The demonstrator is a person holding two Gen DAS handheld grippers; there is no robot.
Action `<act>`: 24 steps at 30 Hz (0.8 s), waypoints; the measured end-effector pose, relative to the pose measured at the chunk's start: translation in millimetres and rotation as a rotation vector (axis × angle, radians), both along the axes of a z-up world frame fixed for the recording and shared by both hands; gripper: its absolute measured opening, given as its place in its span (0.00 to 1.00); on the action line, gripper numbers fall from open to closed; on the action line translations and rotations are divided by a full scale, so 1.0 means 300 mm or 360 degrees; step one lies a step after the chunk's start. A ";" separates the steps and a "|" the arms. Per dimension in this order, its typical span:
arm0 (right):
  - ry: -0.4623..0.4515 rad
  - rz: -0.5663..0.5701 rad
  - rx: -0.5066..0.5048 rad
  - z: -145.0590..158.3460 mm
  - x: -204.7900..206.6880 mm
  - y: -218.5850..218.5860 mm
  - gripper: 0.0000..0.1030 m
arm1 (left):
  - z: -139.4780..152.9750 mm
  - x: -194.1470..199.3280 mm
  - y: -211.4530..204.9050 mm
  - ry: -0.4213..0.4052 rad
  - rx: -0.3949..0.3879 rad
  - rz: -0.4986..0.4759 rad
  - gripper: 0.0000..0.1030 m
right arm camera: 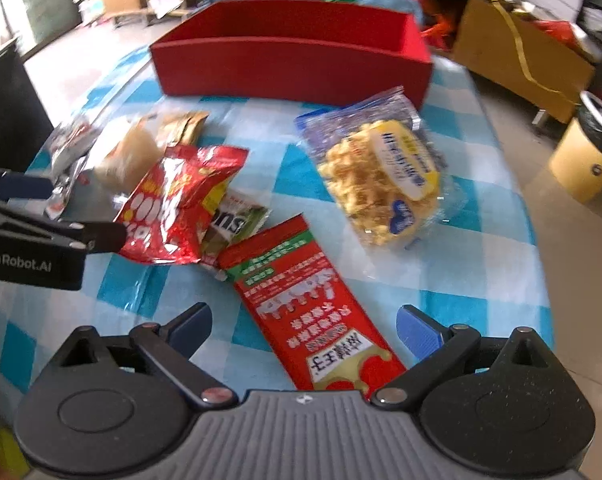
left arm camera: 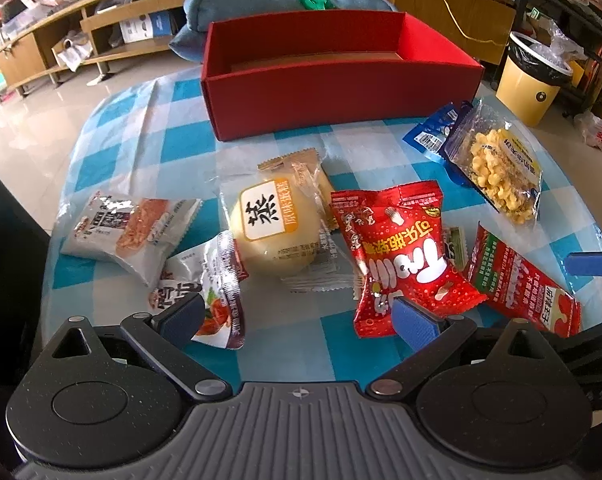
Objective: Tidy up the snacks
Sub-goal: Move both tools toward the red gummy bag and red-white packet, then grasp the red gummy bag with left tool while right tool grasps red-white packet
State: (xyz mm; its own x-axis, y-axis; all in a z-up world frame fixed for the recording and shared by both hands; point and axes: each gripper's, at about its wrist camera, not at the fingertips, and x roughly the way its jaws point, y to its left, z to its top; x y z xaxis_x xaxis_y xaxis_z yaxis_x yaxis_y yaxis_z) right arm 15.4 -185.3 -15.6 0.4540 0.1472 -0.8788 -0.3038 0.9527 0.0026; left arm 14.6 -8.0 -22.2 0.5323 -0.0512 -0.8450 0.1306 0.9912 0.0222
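We are holding both grippers low over the checked surface [left arm camera: 113, 148], with the jaws of the left gripper [left arm camera: 297, 320] and the right gripper [right arm camera: 303, 330] standing wide apart and gripping nothing. The snacks are all lying loose on the surface, and the red box [left arm camera: 333, 96] is standing behind them, seemingly with no snack in it.

The long red packet [right arm camera: 301, 300] is lying between the right jaws, so we are judging it to be the next pick. It is flat and slippery-looking, so the fingers may be sliding over it or only pinching a corner, and then it could be dropping on the way to the box.

On the left side, the red candy bag [left arm camera: 401, 248] is overlapping a small dark packet [right arm camera: 229, 226] and is touching the steamed cake [left arm camera: 277, 224]. If we are closing there carelessly, we may be dragging two things together.

The waffle bag [right arm camera: 381, 184] looks crushable under a hard grip. The right view is blurred, so our aim there may be less sure.
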 end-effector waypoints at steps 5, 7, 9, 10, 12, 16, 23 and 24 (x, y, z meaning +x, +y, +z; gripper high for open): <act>0.0040 0.0086 -0.0003 -0.032 0.025 0.025 0.91 | -0.012 0.008 -0.010 0.0013 0.0012 -0.0001 0.98; 0.0051 0.0095 -0.0029 -0.045 0.032 0.034 0.91 | -0.016 0.010 -0.010 0.0015 0.0020 0.0003 0.98; 0.0069 0.0092 -0.0036 -0.058 0.039 0.034 0.91 | -0.016 0.011 -0.012 0.0009 0.0031 0.0003 0.98; 0.0076 0.0085 -0.0022 -0.060 0.039 0.028 0.91 | -0.016 0.011 -0.013 0.0007 0.0033 0.0003 0.98; 0.0077 0.0073 -0.0004 -0.059 0.042 0.025 0.91 | -0.017 0.014 -0.015 0.0011 0.0029 0.0002 0.98; 0.0088 0.0066 0.0006 -0.056 0.047 0.025 0.91 | -0.019 0.016 -0.016 0.0017 0.0026 -0.0003 0.98; 0.0104 0.0081 -0.0034 -0.064 0.049 0.040 0.96 | -0.021 0.015 -0.018 0.0013 0.0028 -0.0007 0.98; 0.0110 0.0080 -0.0054 -0.069 0.050 0.045 0.99 | -0.021 0.015 -0.018 0.0013 0.0028 -0.0006 0.98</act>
State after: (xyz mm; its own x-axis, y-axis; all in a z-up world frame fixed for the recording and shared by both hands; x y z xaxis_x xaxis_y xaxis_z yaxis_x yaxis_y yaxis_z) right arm 30.3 -171.7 -36.4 0.3847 0.1380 -0.9127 -0.3514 0.9362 -0.0066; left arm 19.0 -13.4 -28.6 0.5250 -0.0383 -0.8503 0.1348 0.9901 0.0387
